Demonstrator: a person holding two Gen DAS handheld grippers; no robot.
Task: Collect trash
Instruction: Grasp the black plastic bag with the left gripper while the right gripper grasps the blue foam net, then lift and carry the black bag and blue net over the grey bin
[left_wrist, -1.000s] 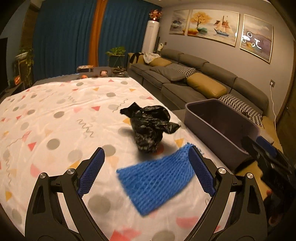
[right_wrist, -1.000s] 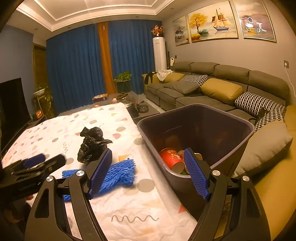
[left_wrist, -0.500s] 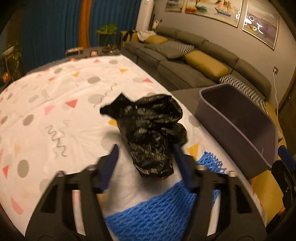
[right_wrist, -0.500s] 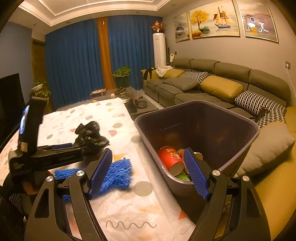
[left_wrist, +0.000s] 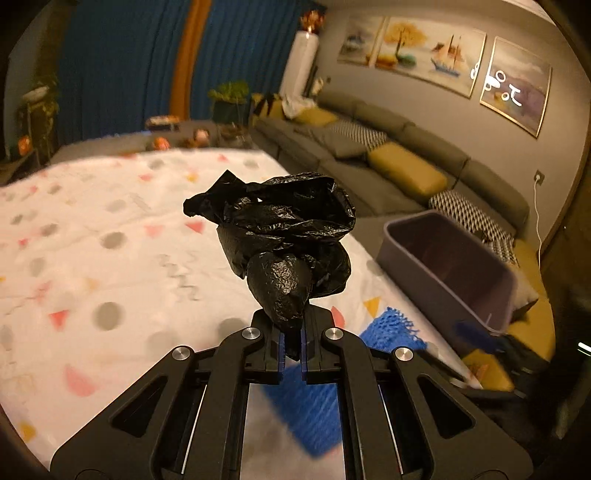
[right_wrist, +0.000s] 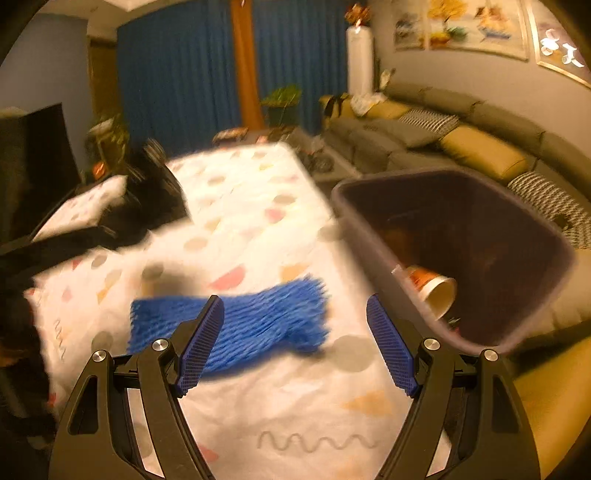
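Left gripper (left_wrist: 291, 345): jaws drawn together, pinching the lower tail of a crumpled black plastic bag (left_wrist: 280, 247). The bag stands up from the blue pads, clear of the table, its bulk bunched above the jaws. Below it lies a white tablecloth (left_wrist: 110, 236) printed with grey dots, pink and yellow triangles and squiggles. A blue mesh net (left_wrist: 388, 332) lies flat on the cloth, partly hidden behind the gripper. To the right, at the table's edge, sits a purple-grey trash bin (left_wrist: 443, 273); its inside is mostly in shadow from this angle. Grey sofa (left_wrist: 406, 147) with mustard cushions runs along the far wall.

Right wrist view, heavily motion-blurred. Right gripper (right_wrist: 295, 343): jaws spread wide, nothing between the pads. Blue mesh net (right_wrist: 236, 317) lies on the cloth just ahead of the left finger. Trash bin (right_wrist: 535, 236) stands to the right, beside the table edge, with a red-and-white paper cup (right_wrist: 436, 291) lying on its side at the bottom. A dark smear at far left is probably the other gripper with the bag, but blur prevents confirming.
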